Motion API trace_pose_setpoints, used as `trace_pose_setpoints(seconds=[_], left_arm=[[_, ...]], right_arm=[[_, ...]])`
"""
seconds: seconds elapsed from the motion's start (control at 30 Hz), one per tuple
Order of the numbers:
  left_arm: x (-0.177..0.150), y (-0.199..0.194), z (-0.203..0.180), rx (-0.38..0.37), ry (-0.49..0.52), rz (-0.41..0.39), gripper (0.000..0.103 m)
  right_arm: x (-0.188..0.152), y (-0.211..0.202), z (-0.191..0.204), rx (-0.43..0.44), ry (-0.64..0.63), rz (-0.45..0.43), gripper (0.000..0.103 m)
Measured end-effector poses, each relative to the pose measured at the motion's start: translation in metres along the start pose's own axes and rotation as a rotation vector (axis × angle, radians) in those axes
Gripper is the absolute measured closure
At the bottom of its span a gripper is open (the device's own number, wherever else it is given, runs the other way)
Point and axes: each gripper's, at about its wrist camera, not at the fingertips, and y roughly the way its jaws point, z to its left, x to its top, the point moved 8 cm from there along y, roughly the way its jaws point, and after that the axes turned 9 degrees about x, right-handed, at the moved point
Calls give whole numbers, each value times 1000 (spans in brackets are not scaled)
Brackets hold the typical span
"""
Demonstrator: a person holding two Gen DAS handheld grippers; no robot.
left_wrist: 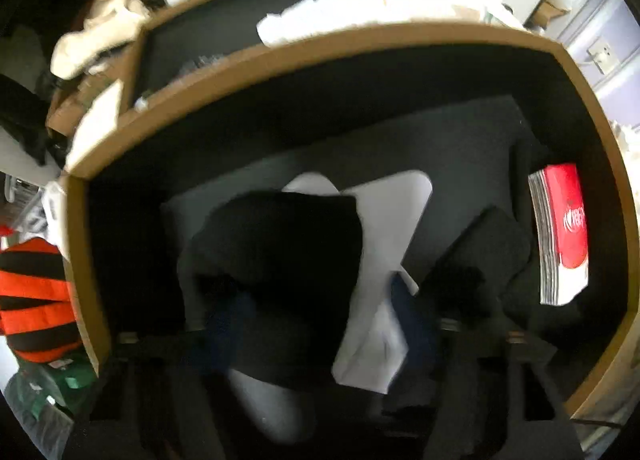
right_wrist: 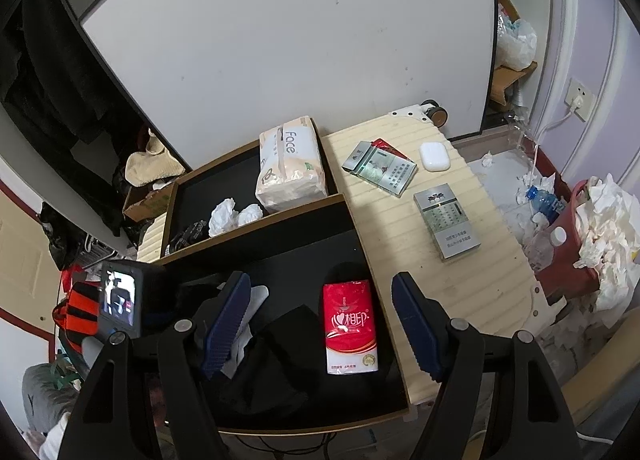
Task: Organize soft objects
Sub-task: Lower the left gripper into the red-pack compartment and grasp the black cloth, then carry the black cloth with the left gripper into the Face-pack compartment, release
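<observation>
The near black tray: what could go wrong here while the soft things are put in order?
1. The left gripper seems shut on a black cloth, though blur hides its fingers; white paper beneath could lift too.
2. The open right gripper hovers above the red tissue pack and may knock it.

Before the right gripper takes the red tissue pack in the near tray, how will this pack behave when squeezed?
The red tissue pack is probably soft and light, a wrapped paper bundle that dents under the fingers. Its glossy film may slip. Lying flat in the black tray, it should not roll. The right gripper is open.
</observation>
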Motion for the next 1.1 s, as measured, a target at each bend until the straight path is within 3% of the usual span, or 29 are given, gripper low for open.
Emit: trace_pose_setpoints(seconds=[0.07, 0.17, 0.37, 0.43, 0.5, 0.6, 0.67, 0.7, 0.73, 0.8, 0.83, 0.87, 0.9, 1.0, 1.1], left_arm=[[0, 4, 7, 33, -22, 9, 74], [8, -7, 19, 8, -100, -25, 91], [44, -97, 44, -59, -205, -277, 92], [55, -132, 55, -143, -260, -374, 92], [70, -154, 69, -147, -295, -432, 92], [93, -155, 76, -195, -348, -407, 92], [109, -130, 89, -133, -390, -335, 91], [117, -106, 97, -49, -424, -243, 91], [120, -92, 101, -19, -444, -187, 90], [122, -69, 106, -22, -480, -102, 81], [121, -60, 111, -11, -508, -61, 59], [118, -59, 116, 2, -536, -47, 19], [116, -64, 123, 4, -579, -66, 11], [111, -87, 128, -30, -607, -128, 9], [95, -121, 124, -158, -627, -187, 10]], right_arm=[[1, -1, 0, 5, 8, -5, 31], [2, -2, -2, 8, 17, -10, 31], [3, -4, -7, 21, 61, -15, 31], [4, -6, -7, 33, 72, -22, 31], [6, -7, -9, 31, 83, -31, 31], [6, -4, -10, 35, 101, -25, 31], [5, -4, -10, 47, 112, -21, 31], [5, -5, -10, 50, 111, -22, 31], [5, -6, -9, 50, 107, -26, 31], [7, -9, -10, 39, 98, -41, 31], [8, -10, -11, 24, 92, -50, 31], [9, -10, -13, 14, 86, -54, 31], [10, -10, -15, 3, 81, -56, 31], [10, -9, -22, -4, 106, -54, 31], [13, -8, -25, 5, 127, -53, 31]])
